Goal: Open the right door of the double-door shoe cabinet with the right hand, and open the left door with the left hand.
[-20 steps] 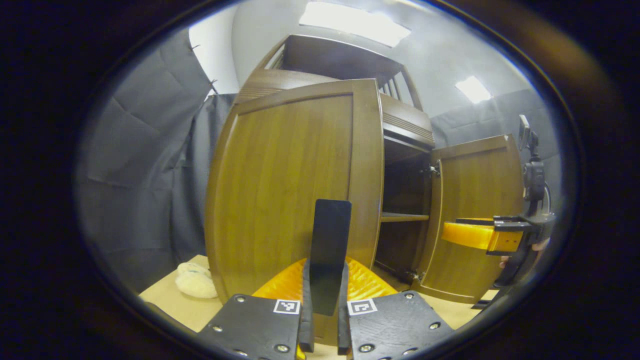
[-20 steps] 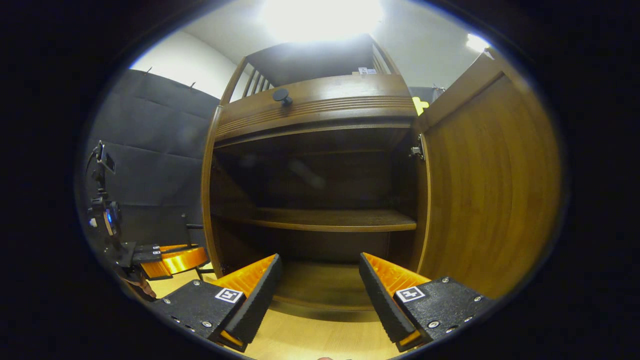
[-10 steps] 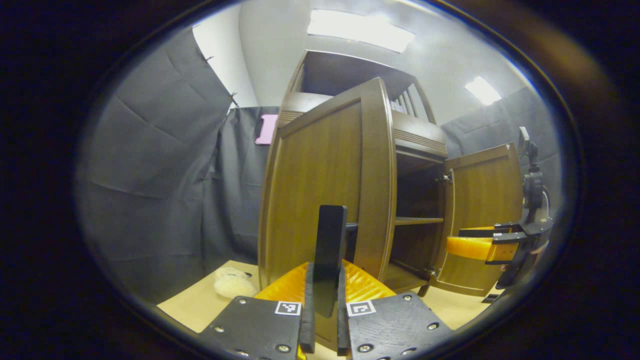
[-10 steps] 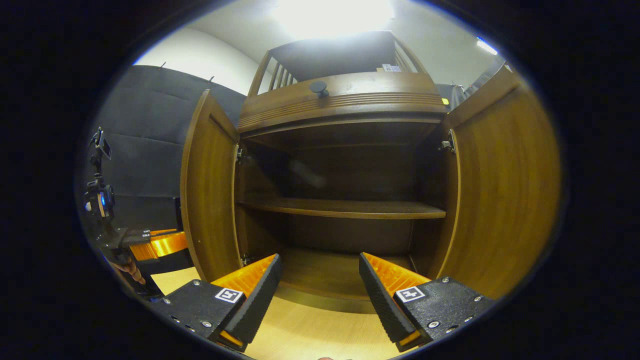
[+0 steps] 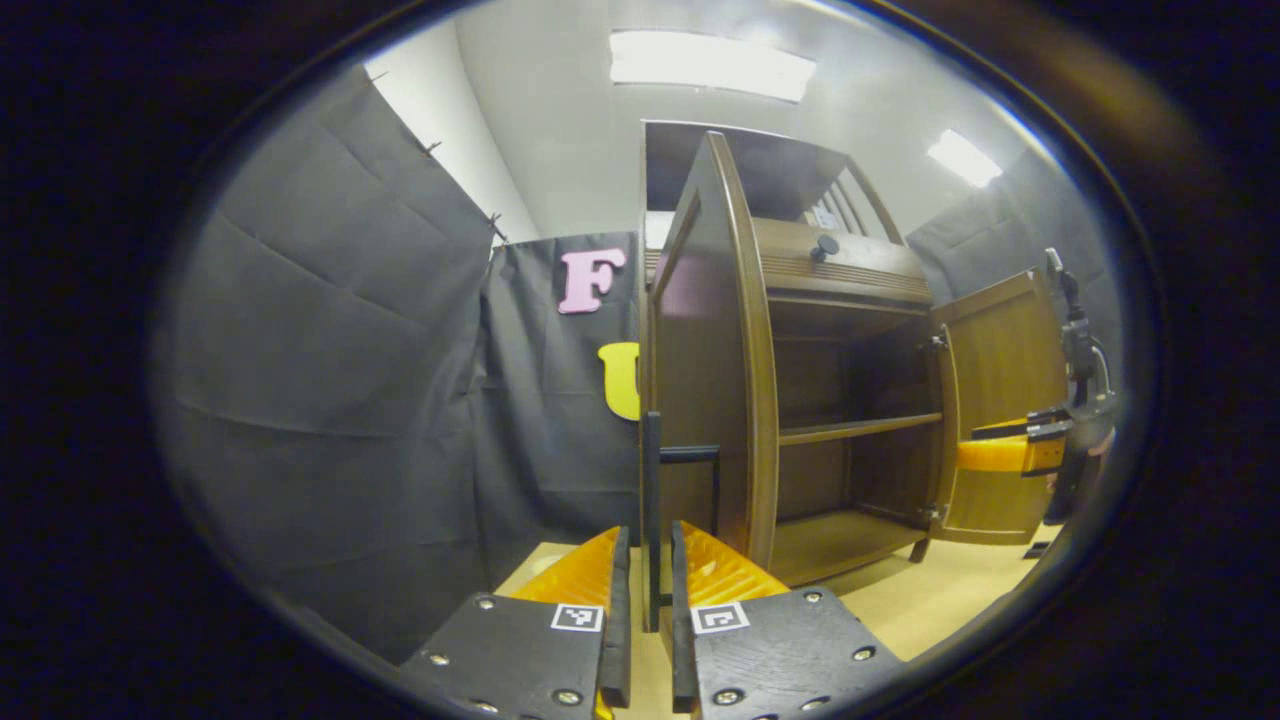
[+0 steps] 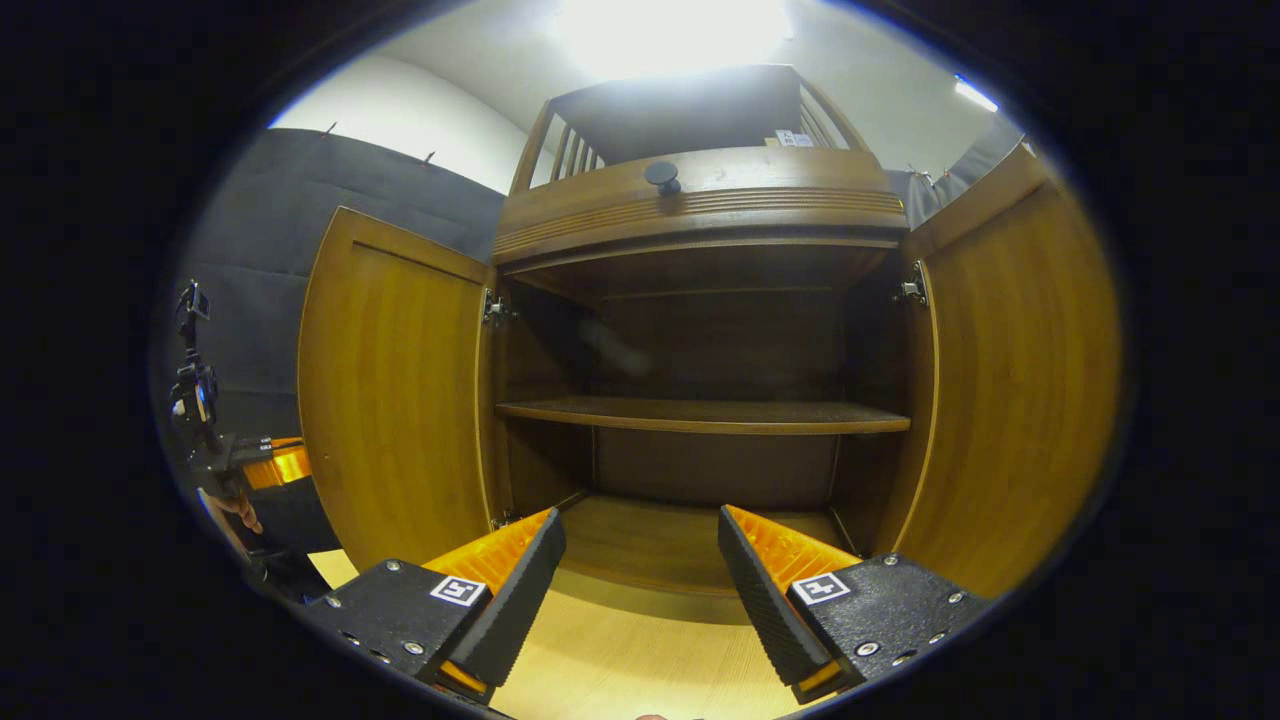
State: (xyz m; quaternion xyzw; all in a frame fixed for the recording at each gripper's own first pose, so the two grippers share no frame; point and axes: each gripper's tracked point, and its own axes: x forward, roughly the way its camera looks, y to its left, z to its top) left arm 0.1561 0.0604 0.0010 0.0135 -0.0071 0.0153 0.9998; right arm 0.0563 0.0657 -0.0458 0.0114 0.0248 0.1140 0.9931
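The shoe cabinet stood at the centre of the right gripper view with both doors swung wide. The left door showed its inner face at the left of that frame, and the right door filled the right side. In the left gripper view the left door appeared almost edge-on at the centre. Half a second earlier it had shown more of its outer panel there, and a second earlier it had hung only partly open, so it had swung outward through most of its arc. With the right door already open, the task looked close to done; only letting go of the handle seemed to remain.

The left gripper was closed on the thin dark door handle, which ran up between its nearly touching fingers. The right gripper was spread apart and held nothing, hovering low before the cabinet's bottom shelf.

Inside, the middle shelf looked bare, though the interior was dark. A round knob sat on the drawer front above. The hand holding the left gripper was mostly cut off at the lower left edge of the right gripper view.
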